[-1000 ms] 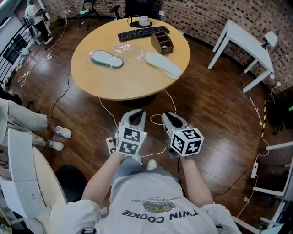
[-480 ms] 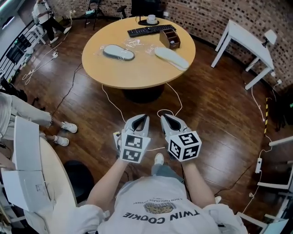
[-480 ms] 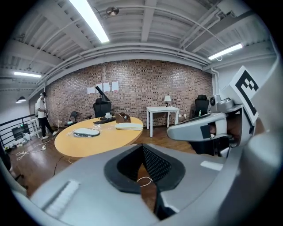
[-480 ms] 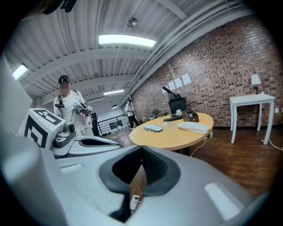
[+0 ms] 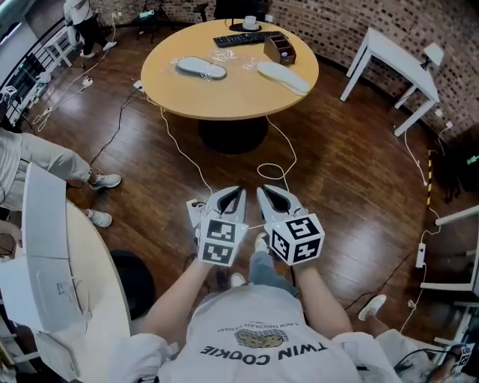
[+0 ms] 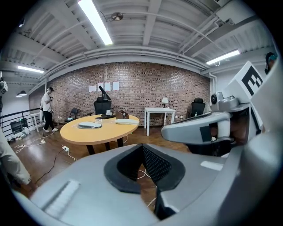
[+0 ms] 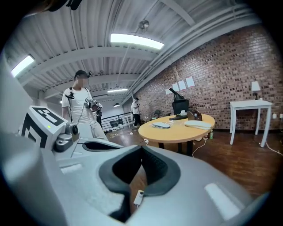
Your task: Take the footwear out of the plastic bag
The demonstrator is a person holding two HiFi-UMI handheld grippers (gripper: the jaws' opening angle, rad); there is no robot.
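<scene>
A grey slipper in a clear plastic bag (image 5: pixel 200 67) lies on the round wooden table (image 5: pixel 224 97) far ahead, with a white slipper (image 5: pixel 283 77) to its right. The same pair shows small in the left gripper view as grey slipper (image 6: pixel 89 125) and white slipper (image 6: pixel 127 121), and in the right gripper view as grey slipper (image 7: pixel 161 125) and white slipper (image 7: pixel 199 125). My left gripper (image 5: pixel 227 197) and right gripper (image 5: pixel 271 197) hang side by side over the floor, well short of the table. Both are shut with nothing in them. The left gripper (image 6: pixel 142 148) and right gripper (image 7: pixel 142 148) point towards the table.
A keyboard (image 5: pixel 238 39), a wooden box (image 5: pixel 283 49) and a cup (image 5: pixel 251 22) stand at the table's far side. Cables (image 5: pixel 277 172) and a power strip (image 5: pixel 196 213) lie on the floor ahead. A white desk (image 5: pixel 389 60) stands right, a curved white counter (image 5: pixel 45 262) left. A person's legs (image 5: pixel 52 161) show left.
The table and slippers have drawn away towards the top of the head view as I moved back from them. Both grippers stay together in front of me, still holding nothing.
</scene>
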